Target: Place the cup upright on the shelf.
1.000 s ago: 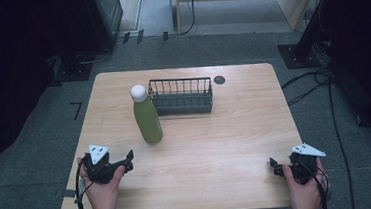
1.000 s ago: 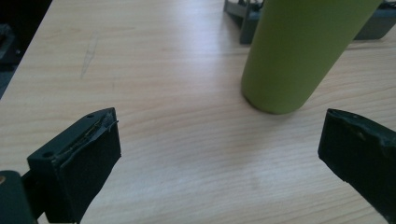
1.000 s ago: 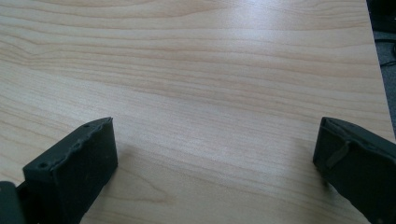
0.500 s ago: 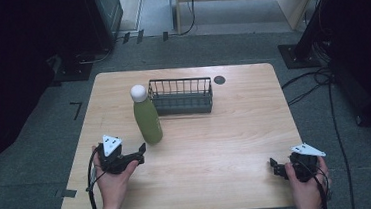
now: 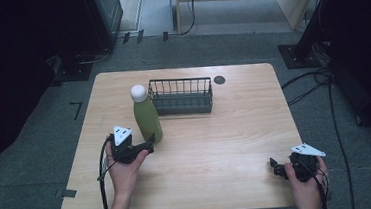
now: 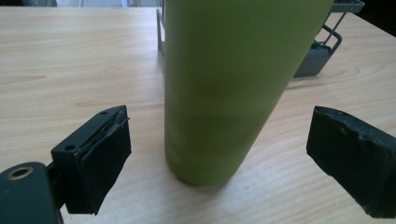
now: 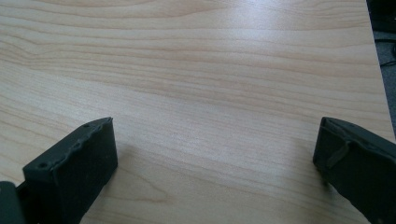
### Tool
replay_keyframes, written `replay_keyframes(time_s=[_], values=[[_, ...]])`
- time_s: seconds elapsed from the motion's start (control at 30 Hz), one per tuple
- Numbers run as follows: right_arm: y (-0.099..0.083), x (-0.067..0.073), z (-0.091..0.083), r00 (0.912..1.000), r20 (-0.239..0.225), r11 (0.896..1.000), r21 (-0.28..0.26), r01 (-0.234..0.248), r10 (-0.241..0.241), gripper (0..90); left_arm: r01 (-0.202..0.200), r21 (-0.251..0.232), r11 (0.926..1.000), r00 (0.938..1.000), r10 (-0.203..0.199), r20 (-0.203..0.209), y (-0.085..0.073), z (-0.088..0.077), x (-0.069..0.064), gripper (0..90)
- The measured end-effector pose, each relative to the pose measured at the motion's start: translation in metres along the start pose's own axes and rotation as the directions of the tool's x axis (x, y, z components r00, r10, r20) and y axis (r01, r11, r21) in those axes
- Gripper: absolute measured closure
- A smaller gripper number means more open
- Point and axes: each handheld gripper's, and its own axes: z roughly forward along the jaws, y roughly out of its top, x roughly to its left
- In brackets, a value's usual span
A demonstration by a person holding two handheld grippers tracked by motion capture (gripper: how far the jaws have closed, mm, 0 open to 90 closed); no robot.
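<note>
Bottle (image 6: pixel 219 88) stands upright between your left gripper's (image 6: pixel 219 154) spread jaws, untouched; your right gripper (image 7: pixel 215 158) gapes over bare table (image 7: pixel 210 70).

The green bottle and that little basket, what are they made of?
The green bottle looks like metal with a smooth matte coat, though hard plastic is possible; its white cap looks like plastic. The basket looks like dark painted metal wire, with thin bars you can see through.

Black claws (image 5: pixel 146 146) with grey triangular plates and trailing black cables
</note>
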Motion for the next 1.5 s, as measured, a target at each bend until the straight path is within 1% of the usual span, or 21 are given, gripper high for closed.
replay_keyframes(time_s=[0.07,0.17,0.23,0.3,0.43,0.63,0.73,0.83,1.13,1.23,1.33,1.43,1.5], values=[[0.0,0.0,0.0,1.0,0.0,1.0,0.0,0.0,0.0,0.0,-0.001,-0.009,1.0,1.0,0.001,-0.001,0.001,0.003,-0.001,7.2],[0.0,0.0,0.0,1.0,0.0,1.0,0.0,0.0,0.0,0.0,0.014,-0.021,0.9997,0.9998,-0.014,-0.014,0.003,0.011,-0.004,8.1],[0.0,0.0,0.0,1.0,0.0,1.0,0.0,0.0,0.0,0.0,0.018,-0.033,0.9993,0.9989,-0.019,-0.042,0.005,0.015,-0.007,13.6],[0.0,0.0,0.0,1.0,0.0,1.0,0.0,-0.001,0.001,0.0,0.009,-0.046,0.9989,0.9989,-0.011,-0.045,0.006,0.018,-0.01,14.2],[0.0,0.0,0.0,1.0,0.0,1.0,0.0,0.0,0.0,0.0,-0.003,-0.065,0.9979,0.9967,-0.002,-0.081,0.008,0.025,-0.014,14.3],[0.0,0.0,0.0,1.0,0.0,1.0,0.0,0.0,0.0,0.0,-0.021,-0.084,0.9963,0.9945,0.012,-0.104,0.009,0.033,-0.017,15.6],[0.0,0.0,0.0,1.0,0.0,1.0,0.0,0.0,0.0,0.0,-0.001,-0.083,0.9966,0.995,-0.007,-0.099,0.011,0.034,-0.018,17.0],[0.0,0.0,0.0,1.0,0.001,1.0,0.0,0.001,-0.001,0.0,-0.007,-0.09,0.9959,0.9947,-0.002,-0.103,0.011,0.034,-0.019,19.0],[0.0,0.0,0.0,1.0,0.001,1.0,0.0,0.001,-0.001,0.0,0.009,-0.106,0.9943,0.996,-0.019,-0.088,0.014,0.037,-0.018,17.7],[0.0,0.0,0.0,1.0,0.001,1.0,-0.001,0.001,-0.001,0.0,0.015,-0.108,0.994,0.9947,-0.026,-0.099,0.015,0.039,-0.019,16.3],[0.0,0.0,0.0,1.0,0.001,1.0,0.0,-0.001,0.001,0.0,0.019,-0.116,0.9931,0.9945,-0.031,-0.1,0.016,0.039,-0.018,15.4],[0.0,0.0,0.0,1.0,0.001,1.0,0.001,-0.001,0.001,0.0,0.007,-0.124,0.9922,0.9945,-0.02,-0.103,0.016,0.038,-0.02,17.4],[0.0,0.0,0.0,1.0,0.001,1.0,0.001,0.0,0.0,0.0,0.002,-0.127,0.9918,0.9935,-0.017,-0.113,0.016,0.038,-0.021,18.8]])
